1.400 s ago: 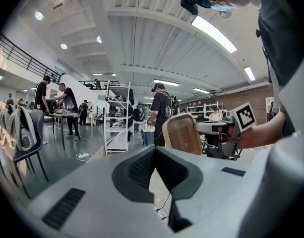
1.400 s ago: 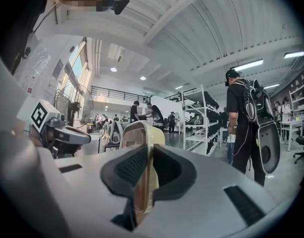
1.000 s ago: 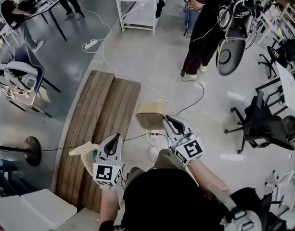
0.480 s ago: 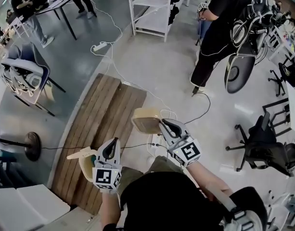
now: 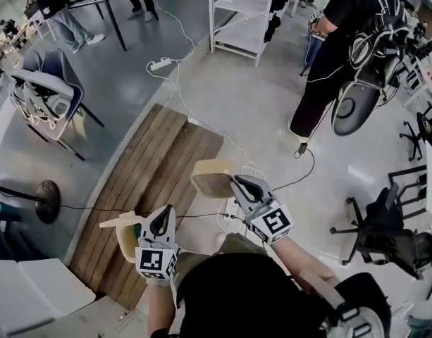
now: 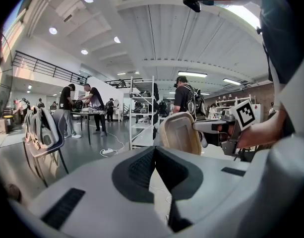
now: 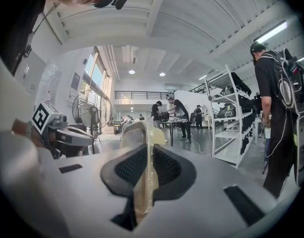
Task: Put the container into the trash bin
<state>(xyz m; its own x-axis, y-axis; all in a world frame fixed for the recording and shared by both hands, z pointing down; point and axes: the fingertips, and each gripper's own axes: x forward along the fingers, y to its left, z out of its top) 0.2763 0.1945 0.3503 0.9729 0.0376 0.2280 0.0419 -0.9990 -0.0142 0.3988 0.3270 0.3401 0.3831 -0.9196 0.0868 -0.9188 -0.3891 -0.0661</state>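
**Right gripper clenched on the rim of the beige container**

The container hangs in the air ahead of the person, over the edge where wooden boards meet grey floor. Left gripper is held low beside it, jaws closed on nothing. A white power strip lies on the floor. Open floor runs ahead to a shelf rack. A standing person and office chairs crowd the right.

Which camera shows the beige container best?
The left gripper view: the container faces it broadside, nearly whole. The head view shows it small, from above. The right gripper view sees only its edge, clamped between the jaws.
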